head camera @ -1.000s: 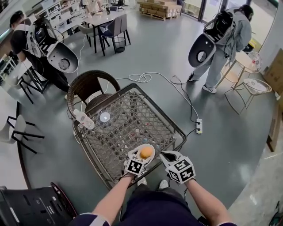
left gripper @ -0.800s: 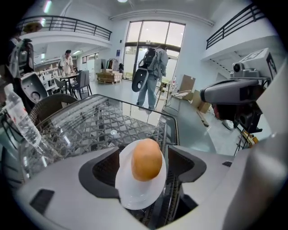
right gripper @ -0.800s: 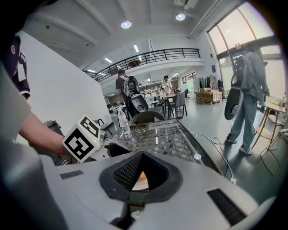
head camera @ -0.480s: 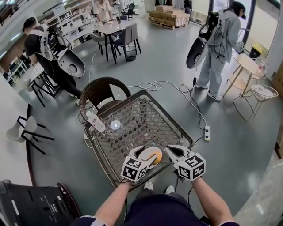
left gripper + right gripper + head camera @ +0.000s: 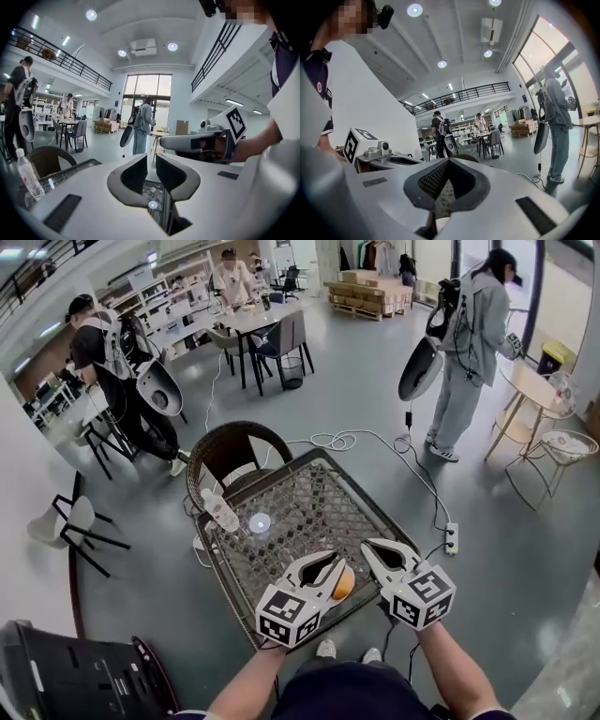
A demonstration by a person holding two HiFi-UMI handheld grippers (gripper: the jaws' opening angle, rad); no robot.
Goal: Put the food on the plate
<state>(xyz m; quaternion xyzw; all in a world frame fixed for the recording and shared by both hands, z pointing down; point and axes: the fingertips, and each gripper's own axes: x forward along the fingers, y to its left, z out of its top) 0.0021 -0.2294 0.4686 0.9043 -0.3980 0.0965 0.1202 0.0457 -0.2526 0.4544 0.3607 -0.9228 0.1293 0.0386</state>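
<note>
An orange round food (image 5: 343, 585) sits at the near edge of the mesh table (image 5: 309, 488), half hidden by a finger of my left gripper (image 5: 328, 568). In the left gripper view the left gripper (image 5: 151, 161) shows jaws closing to a narrow gap with nothing between them. The food lies just outside them, on their right. My right gripper (image 5: 377, 551) hovers close on the right of the food. In its own view, the right gripper (image 5: 449, 161) has tips that meet on nothing. A small white round dish (image 5: 260, 521) lies farther back on the table.
A plastic bottle (image 5: 220, 510) lies at the table's left edge, and a dark wicker chair (image 5: 234, 439) stands behind it. A power strip (image 5: 452, 538) and cables lie on the floor at the right. People with backpacks stand at the far left (image 5: 117, 362) and far right (image 5: 469, 343).
The orange food was between my left gripper's wide jaws; now it lies outside them and those jaws have narrowed. Both grippers sit lower in the head view, and the view has tilted up.
</note>
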